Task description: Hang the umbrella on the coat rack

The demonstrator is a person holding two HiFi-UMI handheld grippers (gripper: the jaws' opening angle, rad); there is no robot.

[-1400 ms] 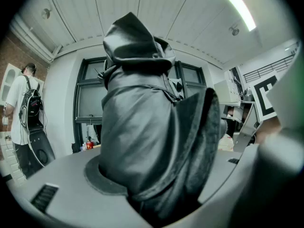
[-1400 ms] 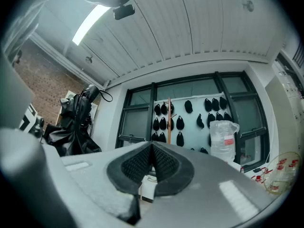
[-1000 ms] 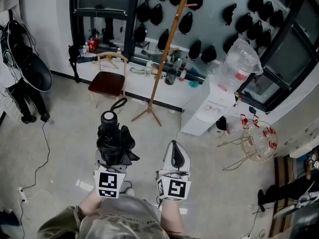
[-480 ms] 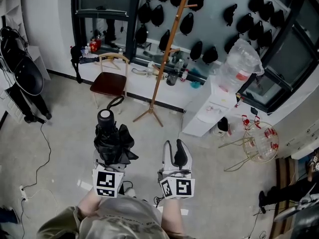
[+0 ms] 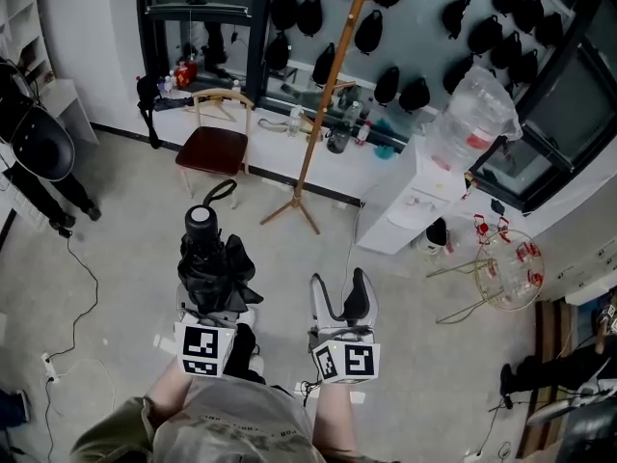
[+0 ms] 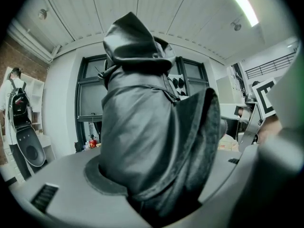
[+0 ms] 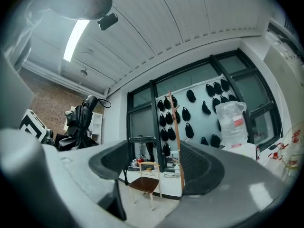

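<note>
A folded black umbrella (image 5: 208,258) stands upright in my left gripper (image 5: 210,295), its round cap and wrist strap pointing toward the rack. In the left gripper view its crumpled fabric (image 6: 152,127) fills the space between the jaws, and the pads press on it. My right gripper (image 5: 339,297) is beside it on the right; its jaws are opening with nothing between them. Through them in the right gripper view I see the umbrella (image 7: 78,122) at far left. The wooden coat rack (image 5: 323,95) rises ahead on splayed feet, its pole (image 7: 175,141) bare of the umbrella.
A wooden chair (image 5: 214,148) stands left of the rack. To the right are a white water dispenser (image 5: 410,201) with a big bottle (image 5: 469,119) and a wire stand (image 5: 506,268). Black caps (image 5: 405,85) hang on the wall. A cable (image 5: 87,278) trails on the floor.
My right gripper's jaws have gone from shut to wide apart. The umbrella stays in the left gripper, and both hands have hardly shifted.
</note>
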